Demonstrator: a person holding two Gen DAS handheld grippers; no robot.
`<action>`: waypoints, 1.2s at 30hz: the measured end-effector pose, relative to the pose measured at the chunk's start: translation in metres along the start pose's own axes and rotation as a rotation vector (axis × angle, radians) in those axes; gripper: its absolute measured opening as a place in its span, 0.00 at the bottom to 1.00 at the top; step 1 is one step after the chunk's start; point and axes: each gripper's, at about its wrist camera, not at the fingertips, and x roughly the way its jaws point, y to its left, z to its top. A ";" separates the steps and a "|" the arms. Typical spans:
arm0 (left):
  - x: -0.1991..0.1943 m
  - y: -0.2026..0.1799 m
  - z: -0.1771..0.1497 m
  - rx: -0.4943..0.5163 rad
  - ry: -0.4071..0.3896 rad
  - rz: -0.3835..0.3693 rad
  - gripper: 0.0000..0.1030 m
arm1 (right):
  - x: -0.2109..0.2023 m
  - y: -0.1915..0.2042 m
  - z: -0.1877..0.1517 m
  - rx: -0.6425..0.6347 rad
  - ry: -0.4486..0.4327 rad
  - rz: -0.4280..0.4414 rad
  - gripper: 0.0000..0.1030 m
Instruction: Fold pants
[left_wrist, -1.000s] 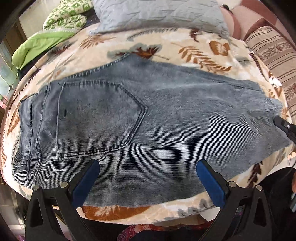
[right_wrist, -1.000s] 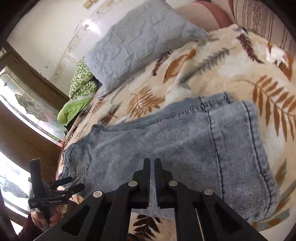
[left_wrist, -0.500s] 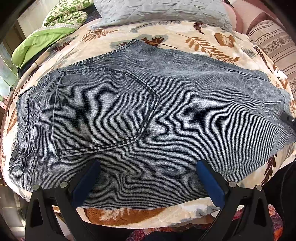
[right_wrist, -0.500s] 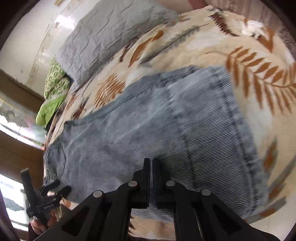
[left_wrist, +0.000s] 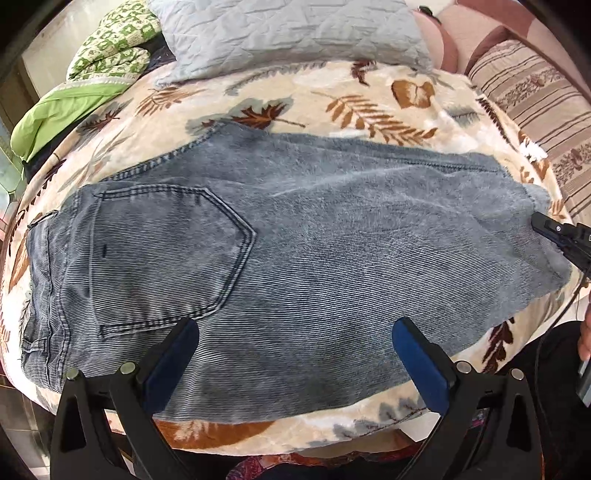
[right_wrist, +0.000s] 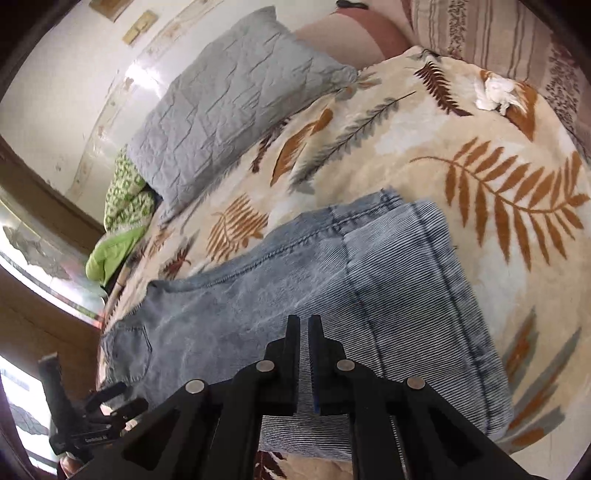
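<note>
Grey-blue pants (left_wrist: 314, 258) lay flat on the bed's leaf-print blanket (left_wrist: 369, 107), already folded into a short stack, back pocket (left_wrist: 166, 254) facing up at the waistband end. Left hand-held gripper (left_wrist: 295, 354) hung above the near edge of the denim with its blue pads (left_wrist: 417, 365) spread wide and nothing between them. Right hand-held gripper (right_wrist: 303, 354) was over the folded end, fingers drawn nearly together with only a thin gap; could not tell if any cloth was pinched. Grey pillow (right_wrist: 229, 107) and green cloth (left_wrist: 70, 103) sat at the far side.
</note>
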 end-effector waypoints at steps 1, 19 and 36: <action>0.004 -0.002 0.002 -0.001 0.010 0.004 1.00 | 0.003 0.001 -0.001 -0.004 0.009 -0.003 0.06; 0.034 -0.005 0.002 -0.017 0.047 0.048 1.00 | 0.037 -0.005 -0.008 -0.011 0.110 -0.073 0.05; -0.005 0.000 -0.012 0.019 -0.055 0.142 1.00 | 0.029 0.055 -0.017 -0.215 0.043 -0.042 0.07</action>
